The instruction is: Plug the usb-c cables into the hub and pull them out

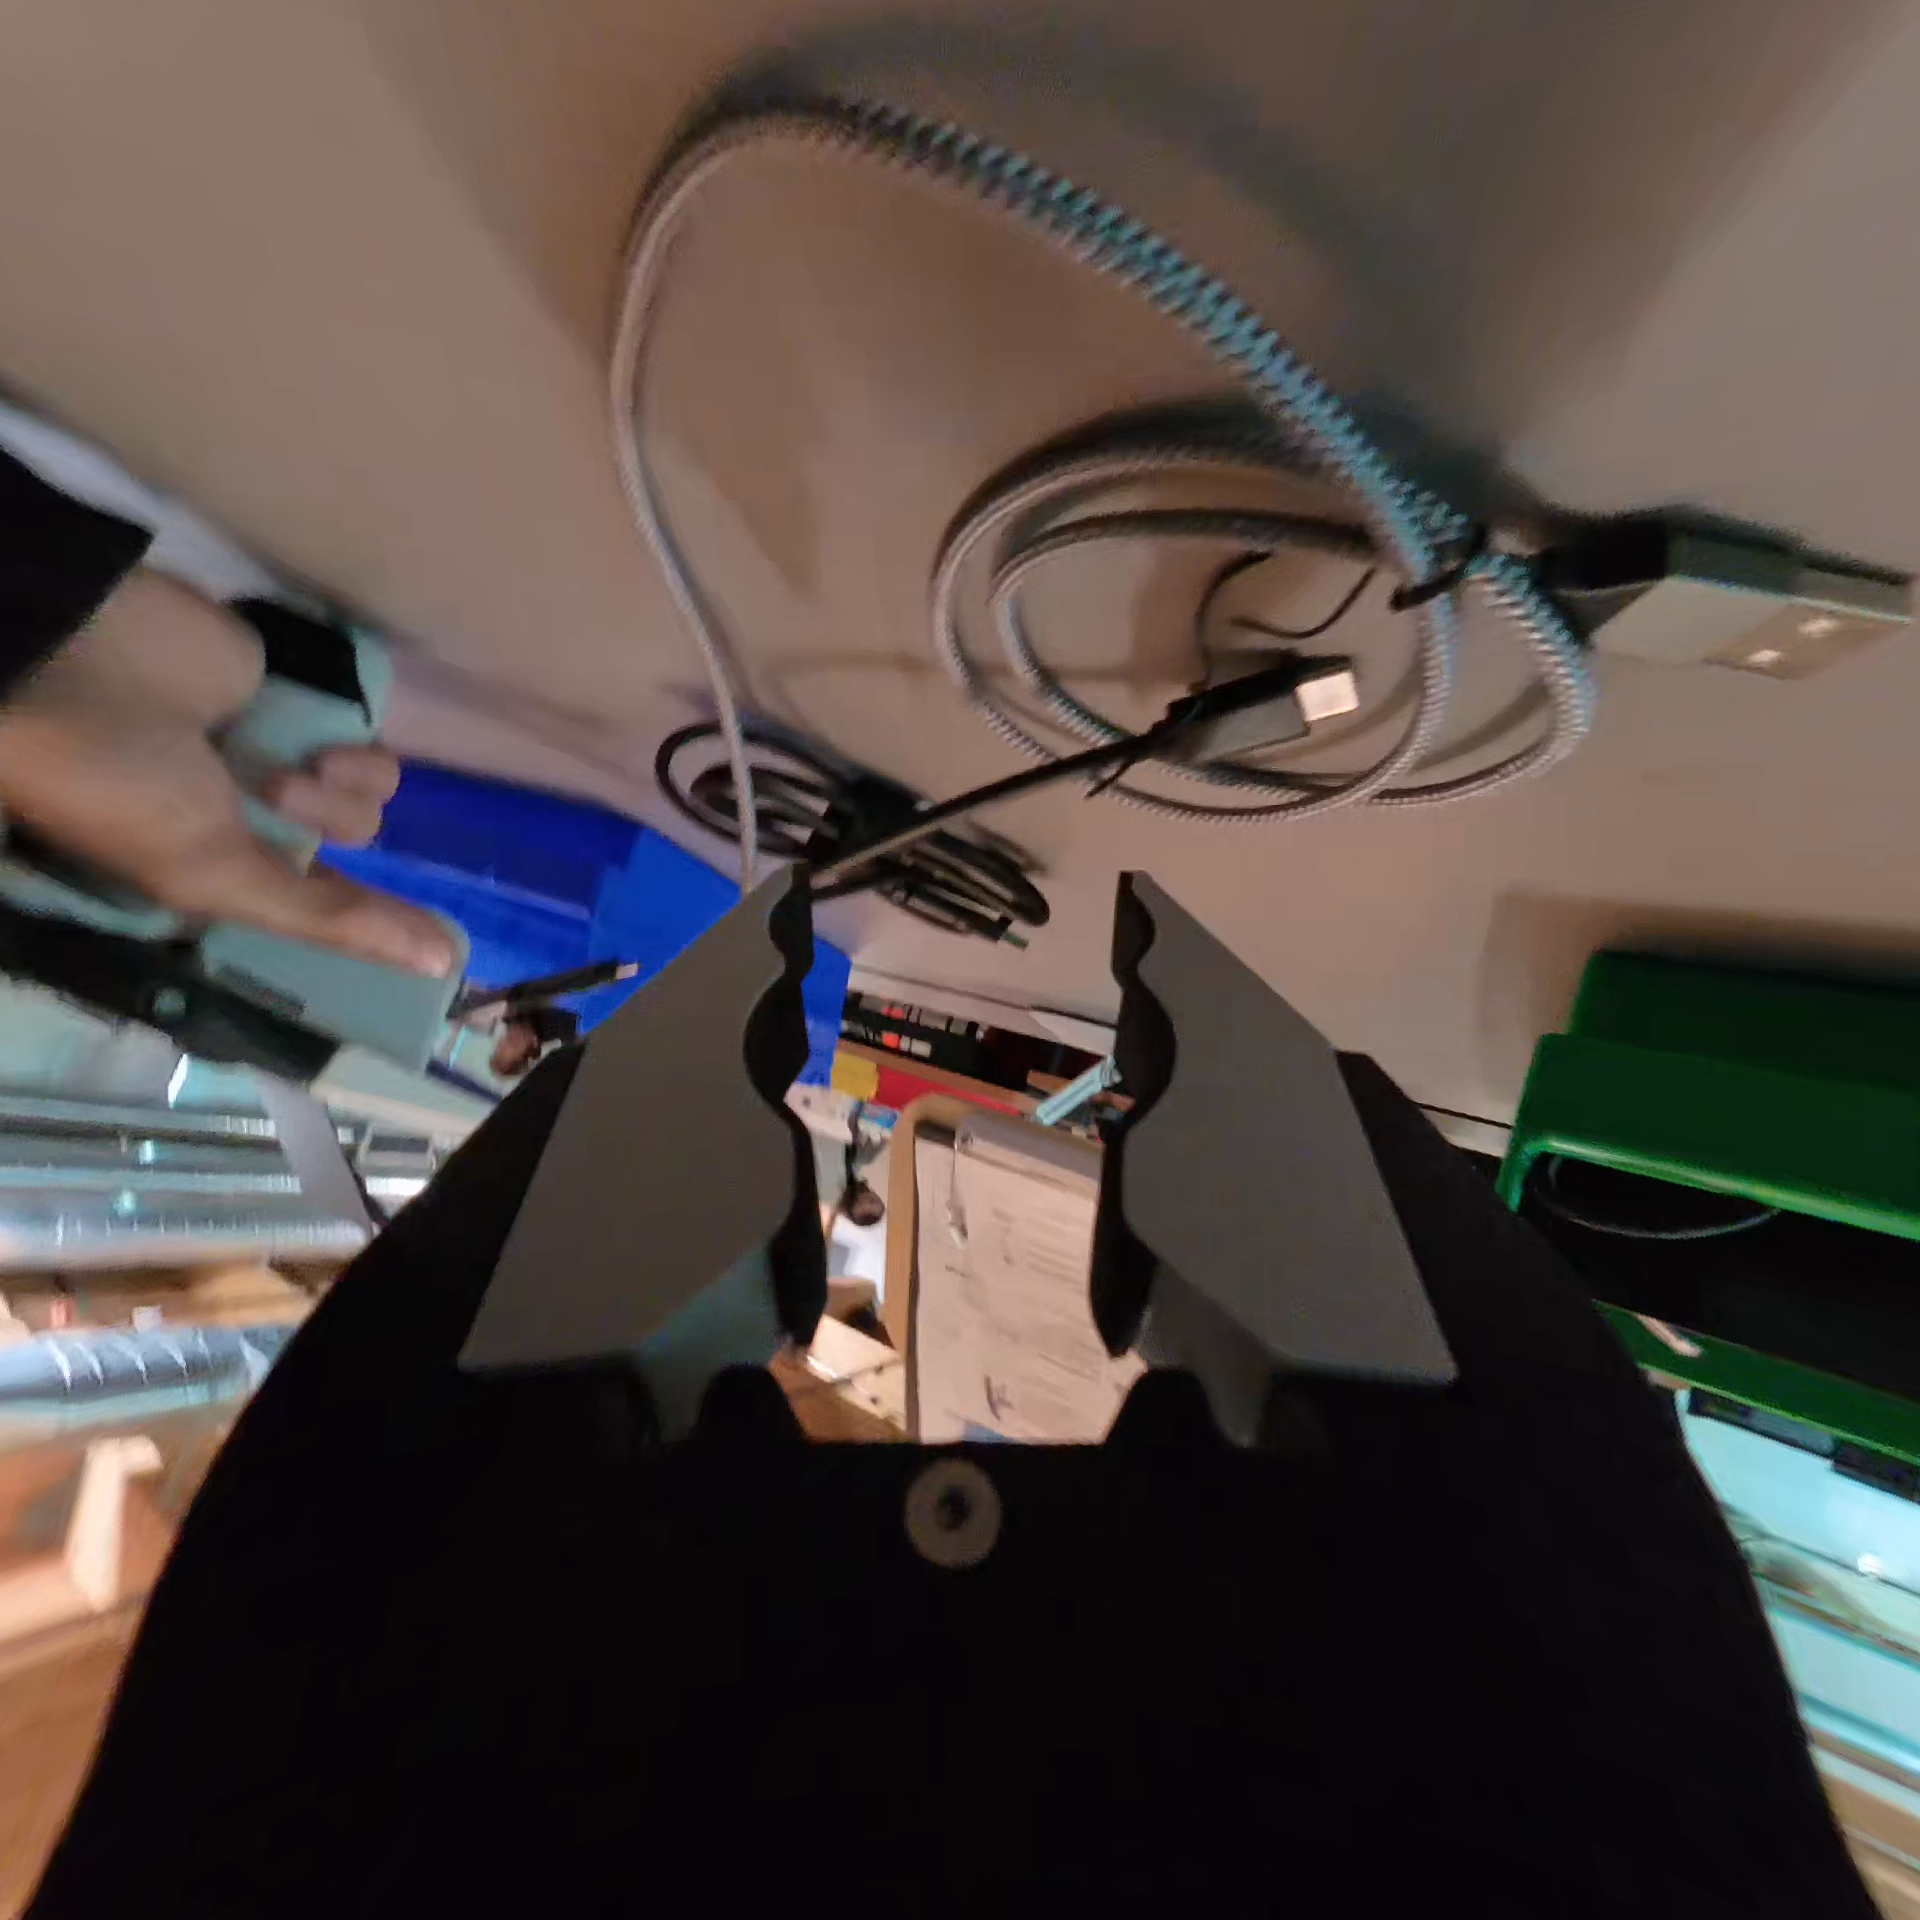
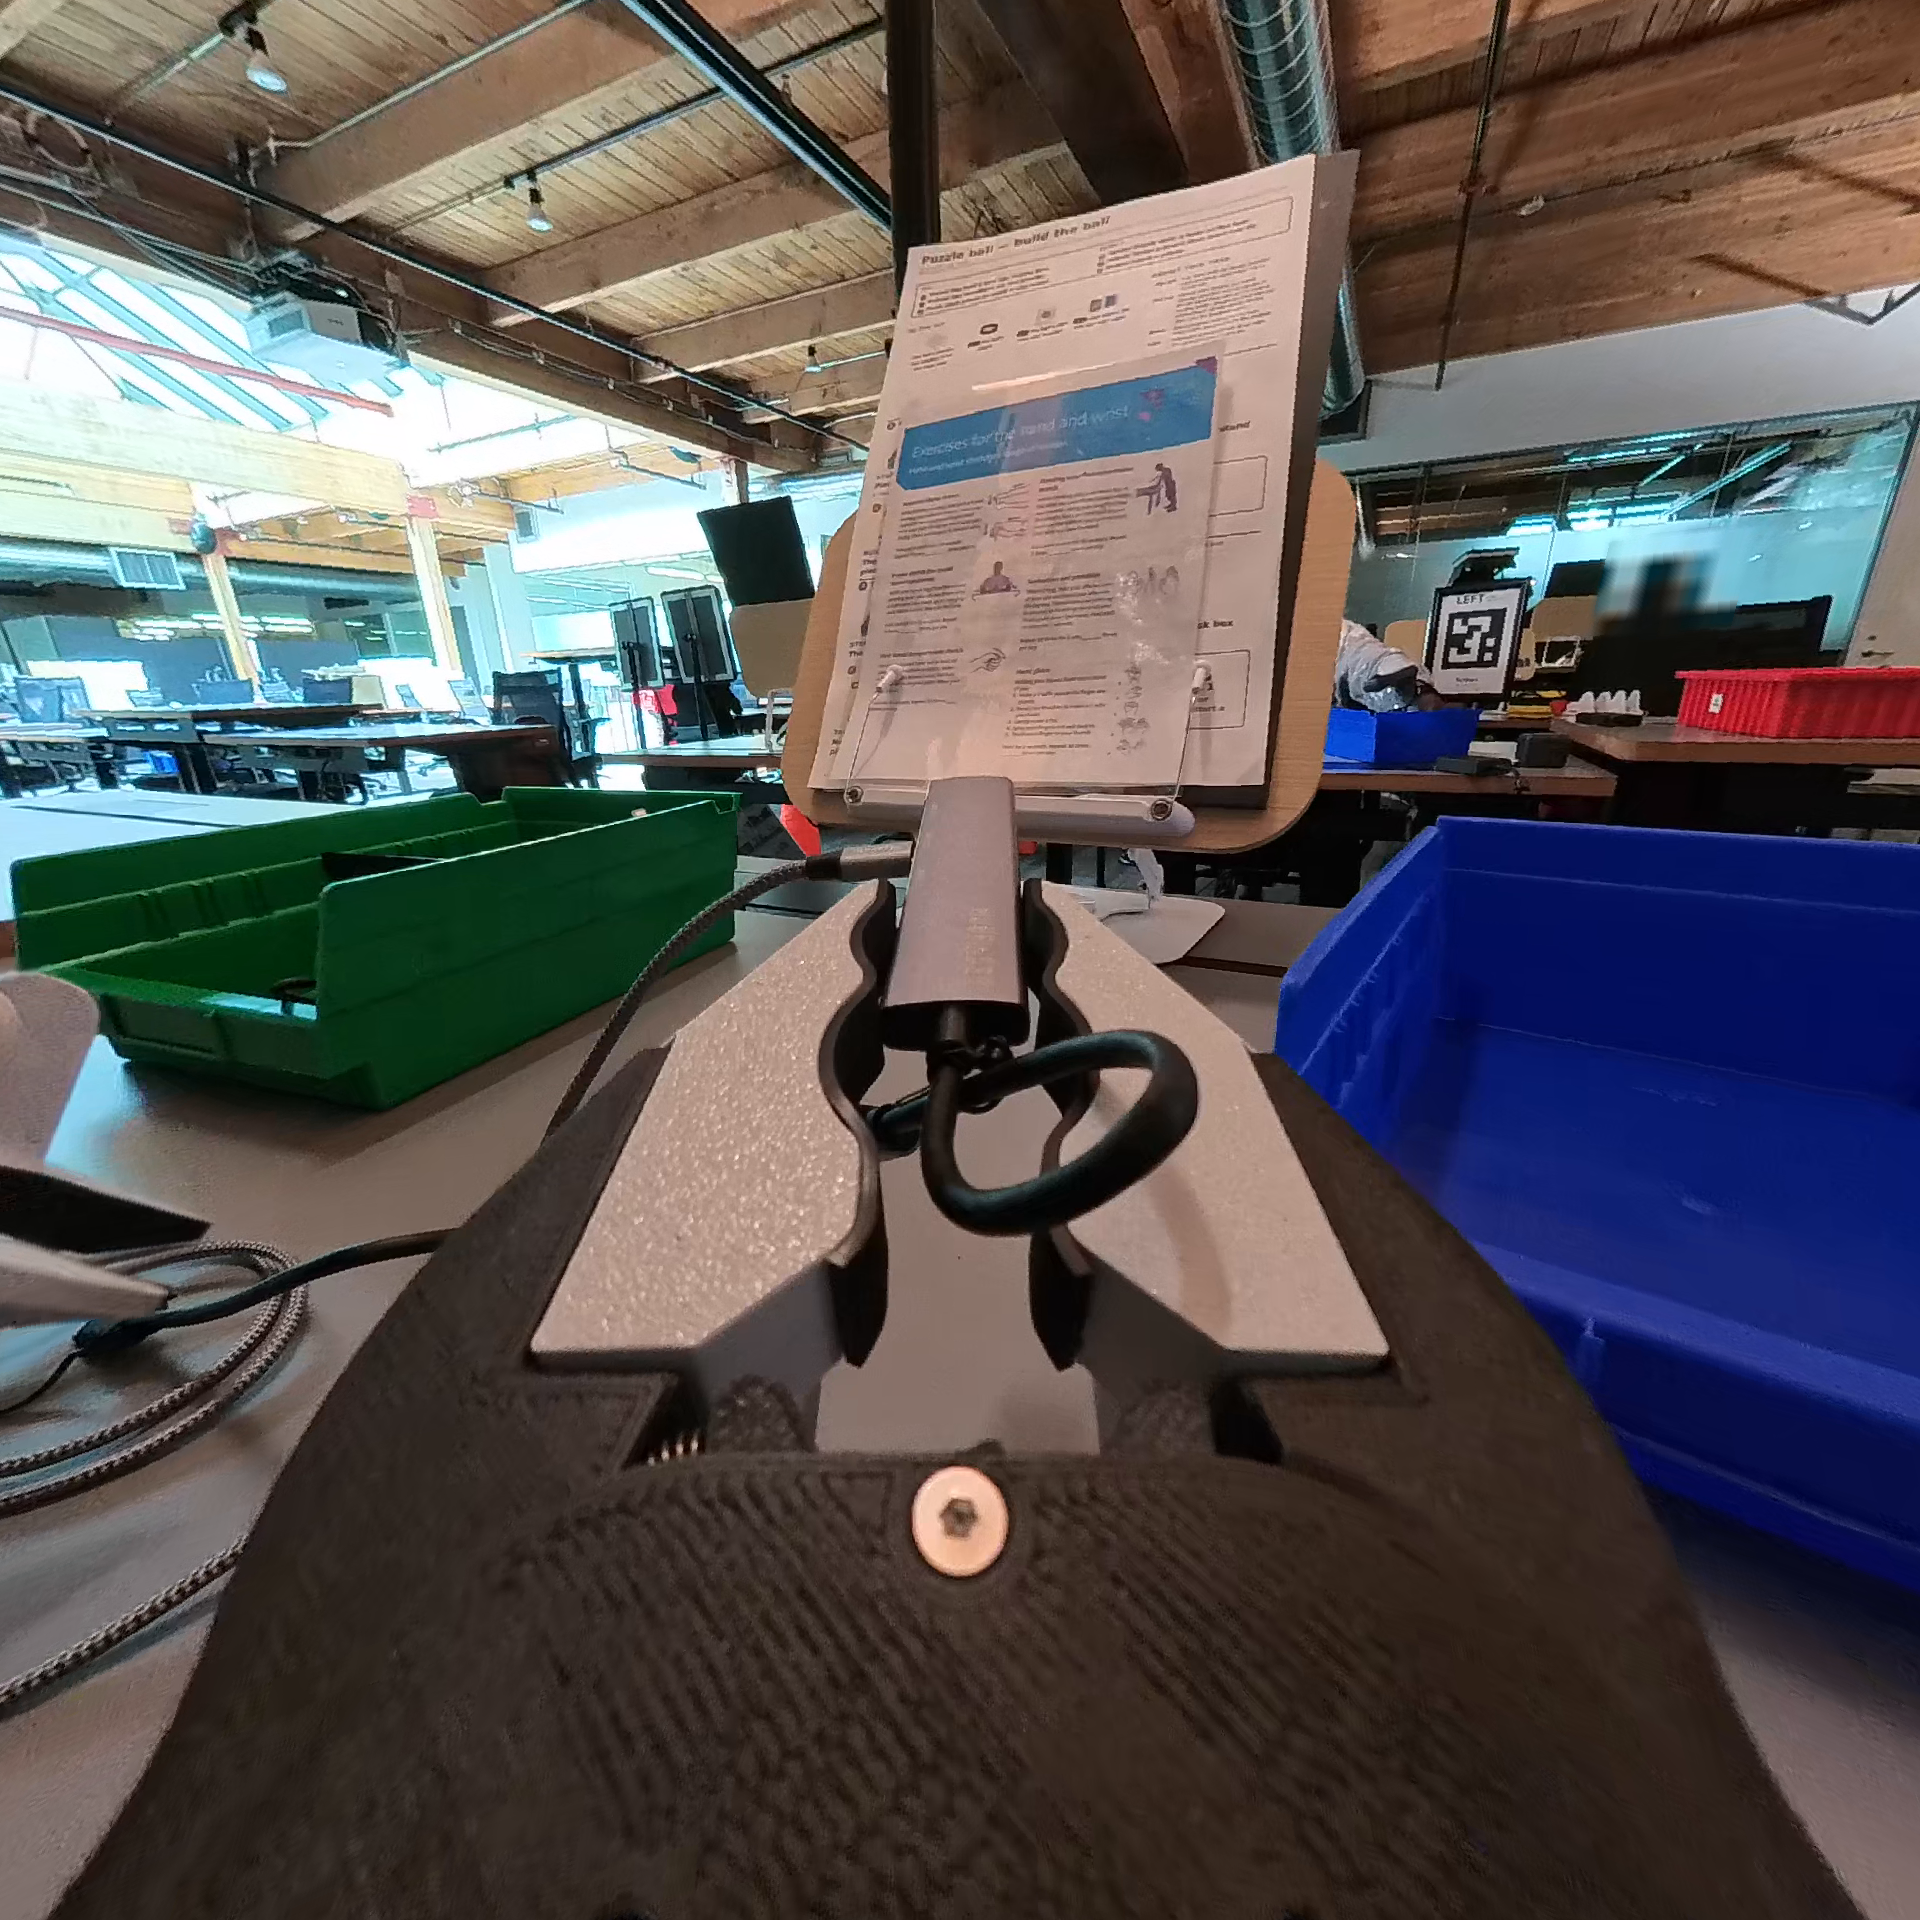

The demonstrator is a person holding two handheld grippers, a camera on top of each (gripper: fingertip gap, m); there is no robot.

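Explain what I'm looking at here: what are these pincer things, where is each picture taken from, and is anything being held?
No robot arm here: a person holds a two-finger gripper in each hand, and a camera on each looks forward along its fingers.

The left wrist view is upside down. Its left gripper is open and empty, over a pale table with loose braided cables coiled on it. At the left edge, the person's hand holds the other gripper.

In the right wrist view, the right gripper is shut on a slim grey hub. One braided cable is plugged into the hub's left side, and the hub's own black cord loops back between the fingers. A green bin and a blue bin sit on either side, with a document stand behind.
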